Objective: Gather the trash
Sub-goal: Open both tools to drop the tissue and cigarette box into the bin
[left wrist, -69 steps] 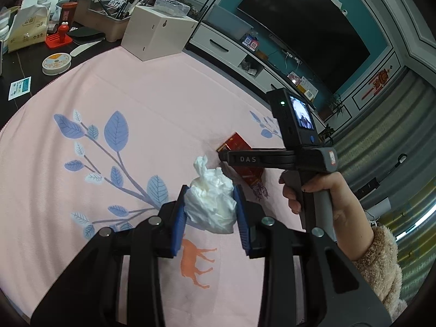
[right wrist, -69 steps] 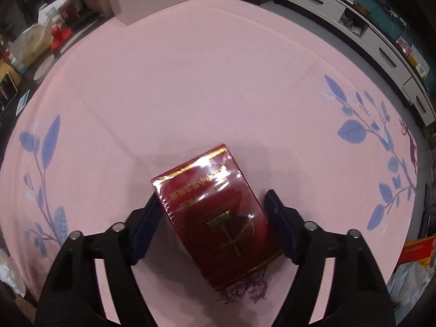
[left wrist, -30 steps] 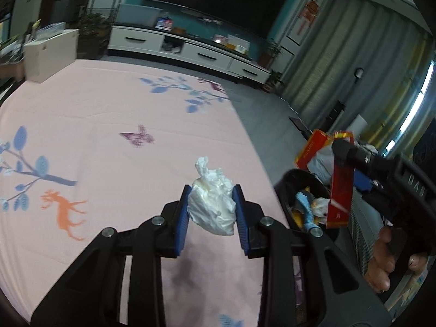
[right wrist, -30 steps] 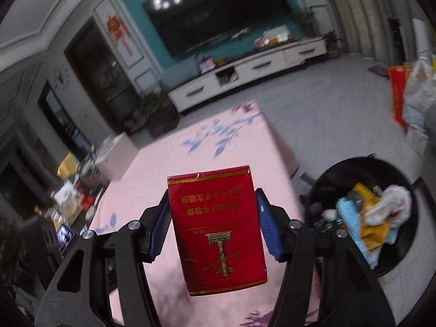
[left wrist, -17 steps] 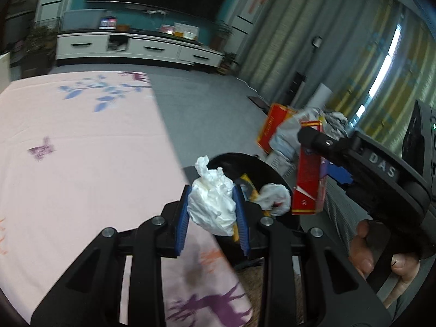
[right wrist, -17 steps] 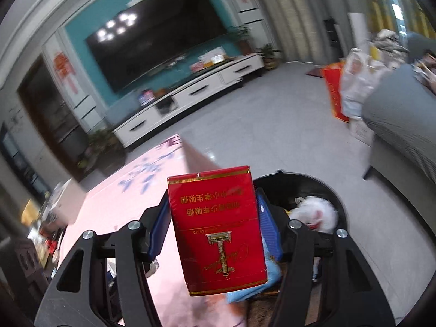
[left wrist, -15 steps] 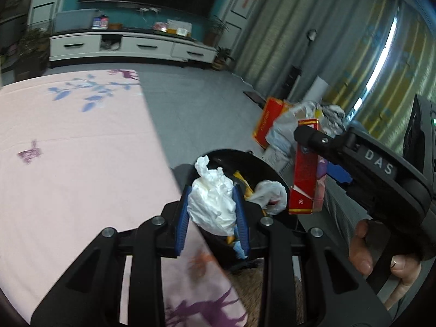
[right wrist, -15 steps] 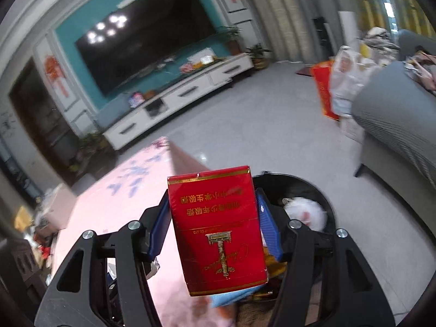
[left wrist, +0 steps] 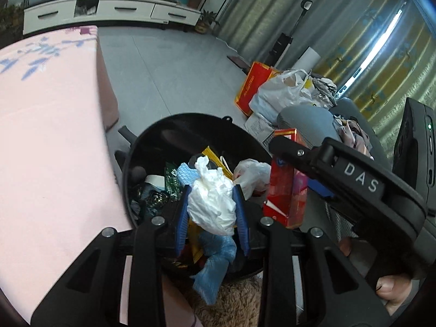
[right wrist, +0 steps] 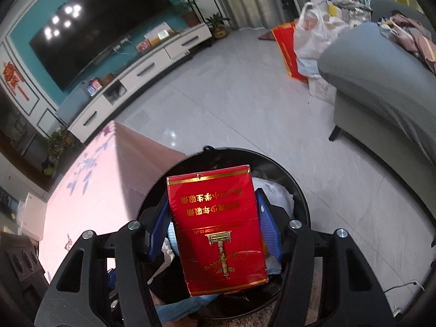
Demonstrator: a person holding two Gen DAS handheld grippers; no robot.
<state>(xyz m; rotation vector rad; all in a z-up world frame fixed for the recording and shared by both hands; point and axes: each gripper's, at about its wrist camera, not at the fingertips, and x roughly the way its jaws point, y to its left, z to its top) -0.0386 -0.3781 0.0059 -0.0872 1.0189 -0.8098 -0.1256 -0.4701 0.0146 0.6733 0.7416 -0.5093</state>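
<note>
Trash fills both views. In the left wrist view, a crumpled white tissue wad [left wrist: 211, 201] sits at the centre of the frame, pinched between the 2 blue pads [left wrist: 181, 215] of the left gripper [left wrist: 212, 214]. Directly behind and below it lies a round black trash bin [left wrist: 174, 125], its rim curving across the middle of the frame, packed with a white plastic bag [left wrist: 252, 173], a blue foam piece [left wrist: 218, 261], yellow wrappers and other scraps. Right of centre, the right gripper [left wrist: 284, 182] reaches in from the right edge, clamped on a red cardboard cigarette pack [left wrist: 283, 190] that hangs over the bin's right rim. A pink printed tablecloth [left wrist: 49, 125] covers the left half of the frame. In the upper right, a white plastic shopping bag [left wrist: 283, 95] and an orange-red paper bag [left wrist: 252, 87] stand on the grey floor.

In the right wrist view, the red cigarette pack [right wrist: 216, 229] with gold lettering stands upright at lower centre, squeezed between the right gripper's [right wrist: 215, 227] 2 blue pads [right wrist: 268, 231]. It hangs above the bin [right wrist: 286, 174], whose rim arcs behind it. The pink cloth [right wrist: 100, 185] lies at left. A large dark television screen [right wrist: 95, 32] occupies the upper left, and a grey sofa [right wrist: 381, 81] fills the right side.
</note>
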